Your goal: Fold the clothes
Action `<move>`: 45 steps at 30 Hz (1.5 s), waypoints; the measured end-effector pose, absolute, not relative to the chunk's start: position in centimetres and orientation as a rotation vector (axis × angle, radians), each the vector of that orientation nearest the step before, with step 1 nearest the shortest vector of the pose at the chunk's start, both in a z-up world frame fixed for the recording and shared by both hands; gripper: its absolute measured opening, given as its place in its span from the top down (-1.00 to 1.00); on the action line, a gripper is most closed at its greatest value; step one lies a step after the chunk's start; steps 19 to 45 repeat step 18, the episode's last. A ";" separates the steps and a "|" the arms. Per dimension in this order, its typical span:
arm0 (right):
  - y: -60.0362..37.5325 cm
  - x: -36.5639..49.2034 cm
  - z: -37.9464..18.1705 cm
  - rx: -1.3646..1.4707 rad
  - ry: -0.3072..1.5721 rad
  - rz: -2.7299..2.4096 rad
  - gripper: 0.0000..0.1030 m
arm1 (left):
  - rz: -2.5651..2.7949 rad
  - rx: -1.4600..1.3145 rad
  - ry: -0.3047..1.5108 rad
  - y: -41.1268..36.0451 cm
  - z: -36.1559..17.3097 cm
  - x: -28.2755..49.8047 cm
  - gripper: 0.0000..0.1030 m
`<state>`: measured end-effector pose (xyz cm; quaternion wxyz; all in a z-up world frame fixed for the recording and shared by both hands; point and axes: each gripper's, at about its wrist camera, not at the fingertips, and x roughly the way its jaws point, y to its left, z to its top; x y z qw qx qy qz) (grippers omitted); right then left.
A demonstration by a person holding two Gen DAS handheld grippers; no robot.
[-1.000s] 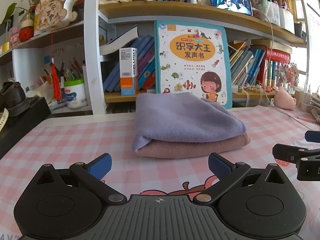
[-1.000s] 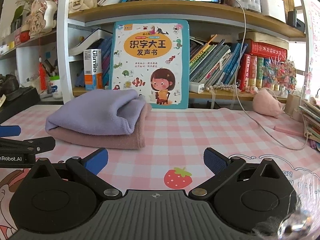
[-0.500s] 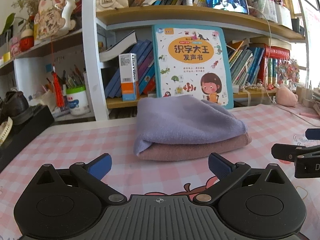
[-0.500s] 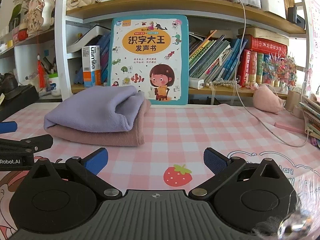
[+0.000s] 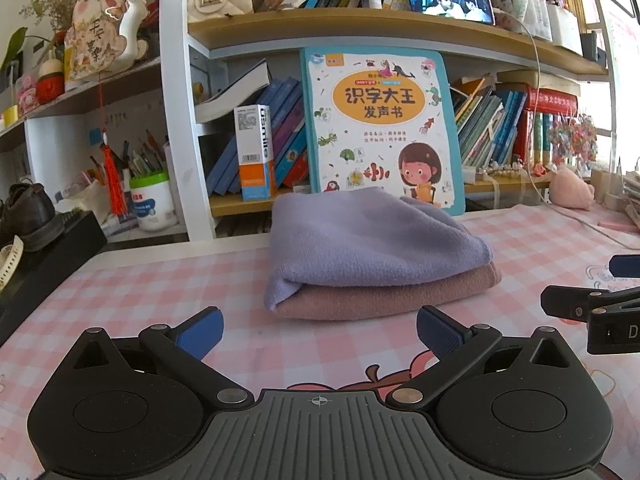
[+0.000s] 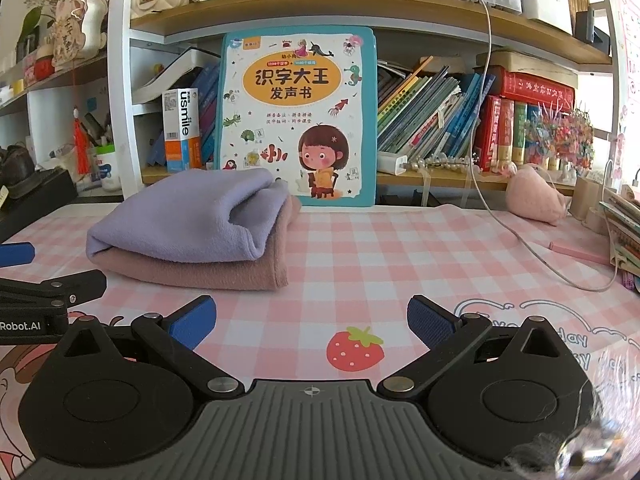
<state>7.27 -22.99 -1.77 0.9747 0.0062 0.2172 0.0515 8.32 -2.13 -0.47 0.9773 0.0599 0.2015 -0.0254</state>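
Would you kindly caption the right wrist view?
Open right gripper faces folded lilac cloth stacked on pink cloth.

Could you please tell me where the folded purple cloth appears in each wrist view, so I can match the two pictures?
Left wrist view: the folded purple cloth sits centre frame, stacked on the pink cloth, just beyond the open left gripper.
Right wrist view: the purple cloth lies left of centre, ahead-left of the open right gripper.
Shared landmark: the teal children's book standing upright behind the stack.
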 end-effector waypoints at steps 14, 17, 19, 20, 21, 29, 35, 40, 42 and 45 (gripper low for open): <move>-23.0 7.6 -1.8 0.017 0.460 0.106 -0.99 | -0.034 0.132 0.364 -2.3 -0.3 7.7 -1.00; -23.1 7.7 -1.9 0.018 0.465 0.105 -0.99 | -0.041 0.125 0.378 -2.1 -0.3 7.9 -1.00; -23.1 7.7 -1.9 0.019 0.466 0.105 -0.99 | -0.044 0.121 0.386 -2.0 -0.4 8.1 -1.00; -23.1 7.7 -1.9 0.019 0.466 0.105 -0.99 | -0.044 0.121 0.386 -2.0 -0.4 8.1 -1.00; -23.1 7.7 -1.9 0.019 0.466 0.105 -0.99 | -0.044 0.121 0.386 -2.0 -0.4 8.1 -1.00; -23.1 7.7 -1.9 0.019 0.466 0.105 -0.99 | -0.044 0.121 0.386 -2.0 -0.4 8.1 -1.00; -23.1 7.7 -1.9 0.019 0.466 0.105 -0.99 | -0.044 0.121 0.386 -2.0 -0.4 8.1 -1.00; -23.1 7.7 -1.9 0.019 0.466 0.105 -0.99 | -0.044 0.121 0.386 -2.0 -0.4 8.1 -1.00; -23.1 7.7 -1.9 0.019 0.466 0.105 -0.99 | -0.044 0.121 0.386 -2.0 -0.4 8.1 -1.00; -23.1 7.7 -1.9 0.019 0.466 0.105 -0.99 | -0.044 0.121 0.386 -2.0 -0.4 8.1 -1.00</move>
